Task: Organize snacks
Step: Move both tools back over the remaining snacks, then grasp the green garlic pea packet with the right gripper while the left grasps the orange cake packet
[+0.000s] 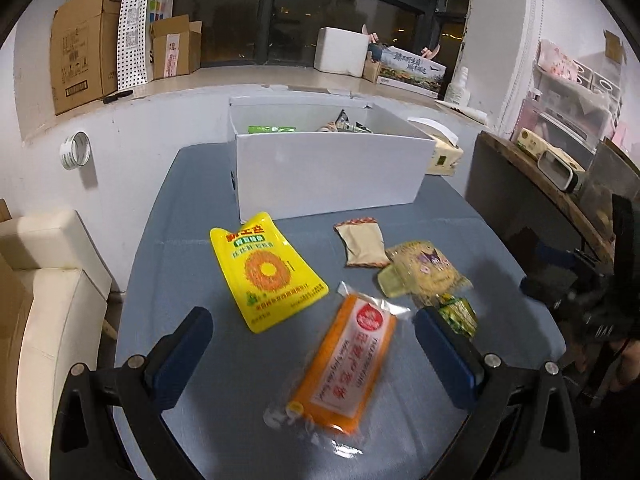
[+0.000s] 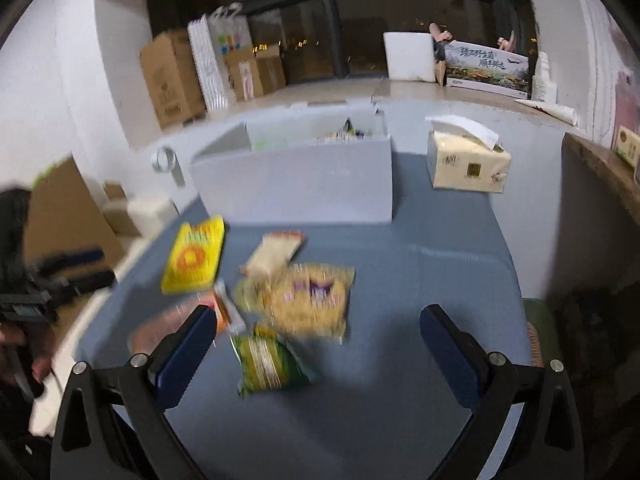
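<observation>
Left gripper [image 1: 314,334] gapes wide above the orange packet [image 1: 344,364] on the tabletop [image 1: 460,216] — right gripper [image 2: 316,336] equally wide, empty; white box [image 1: 328,172] at twelve o'clock

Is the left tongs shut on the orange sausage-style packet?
No: the left tongs stand open, the blue pads on either side of the orange clear-wrapped packet, which lies flat on the blue-grey table.

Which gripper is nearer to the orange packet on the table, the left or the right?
Left. The left gripper is open with the orange packet lying between its fingers. The right gripper is open beside it; there the packet shows only past its left finger.
</observation>
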Demonstrator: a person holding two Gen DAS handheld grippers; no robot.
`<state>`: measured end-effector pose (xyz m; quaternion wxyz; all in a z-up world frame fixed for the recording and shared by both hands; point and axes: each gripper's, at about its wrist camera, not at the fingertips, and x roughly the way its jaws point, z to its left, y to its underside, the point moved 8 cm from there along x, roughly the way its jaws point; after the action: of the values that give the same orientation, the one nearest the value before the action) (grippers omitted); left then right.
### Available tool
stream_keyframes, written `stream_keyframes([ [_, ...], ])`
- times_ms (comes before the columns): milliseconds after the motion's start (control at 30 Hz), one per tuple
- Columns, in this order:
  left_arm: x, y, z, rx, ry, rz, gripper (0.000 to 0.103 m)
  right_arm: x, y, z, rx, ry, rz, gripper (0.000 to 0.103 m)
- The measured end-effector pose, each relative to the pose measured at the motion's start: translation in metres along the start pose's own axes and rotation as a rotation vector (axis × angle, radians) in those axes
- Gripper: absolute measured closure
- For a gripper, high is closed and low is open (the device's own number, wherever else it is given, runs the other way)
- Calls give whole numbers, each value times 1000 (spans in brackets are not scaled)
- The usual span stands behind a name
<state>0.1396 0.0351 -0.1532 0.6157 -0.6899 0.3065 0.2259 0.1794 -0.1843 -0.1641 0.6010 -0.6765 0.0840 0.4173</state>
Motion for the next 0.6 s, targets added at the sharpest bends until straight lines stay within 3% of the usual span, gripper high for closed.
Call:
stream_keyframes([
  [167, -10, 9, -7, 18, 19, -6, 0, 16, 20, 23, -113, -38, 67, 0],
  [433, -5, 18, -7, 40, 13, 21, 0, 62, 46, 35, -99, -82, 221, 0],
  [600, 2, 24, -9, 48, 23, 43, 0, 73, 51, 35, -80, -116, 248, 0],
])
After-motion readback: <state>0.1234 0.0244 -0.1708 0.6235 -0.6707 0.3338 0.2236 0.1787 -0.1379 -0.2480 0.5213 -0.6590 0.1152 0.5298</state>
